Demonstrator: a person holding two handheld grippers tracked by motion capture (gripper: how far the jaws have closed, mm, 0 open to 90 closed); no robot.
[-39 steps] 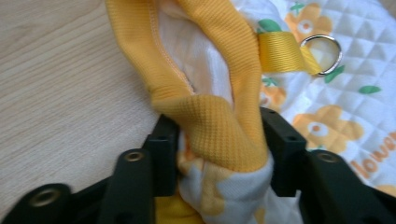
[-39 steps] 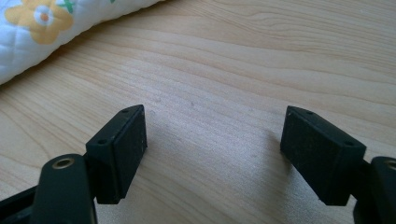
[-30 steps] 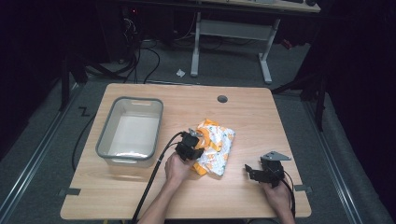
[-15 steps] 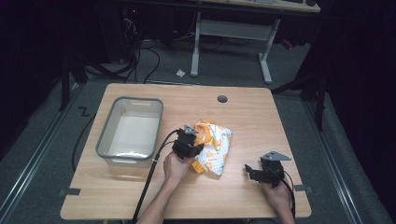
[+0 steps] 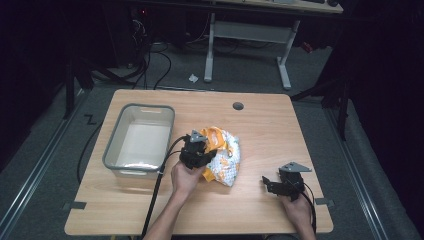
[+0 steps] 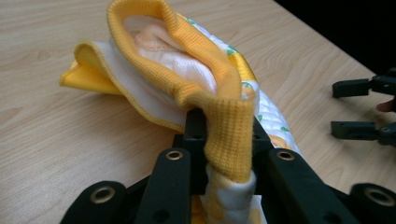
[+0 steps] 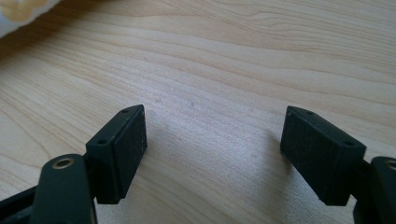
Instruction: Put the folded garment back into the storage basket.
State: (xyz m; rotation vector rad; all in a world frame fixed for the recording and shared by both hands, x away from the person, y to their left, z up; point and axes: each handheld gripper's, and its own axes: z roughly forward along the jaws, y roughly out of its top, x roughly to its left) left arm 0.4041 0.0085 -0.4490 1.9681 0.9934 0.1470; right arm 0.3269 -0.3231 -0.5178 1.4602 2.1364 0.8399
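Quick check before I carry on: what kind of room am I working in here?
Probably a lab or workshop recording bay: a bare wooden table on dark floor, cables trailing behind, and another desk's metal legs beyond.

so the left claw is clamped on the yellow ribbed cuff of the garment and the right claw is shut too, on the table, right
Not quite. The right claw is open, its jaws wide apart over bare table, as the right gripper view shows. The left claw is indeed clamped on the garment's yellow ribbed cuff.
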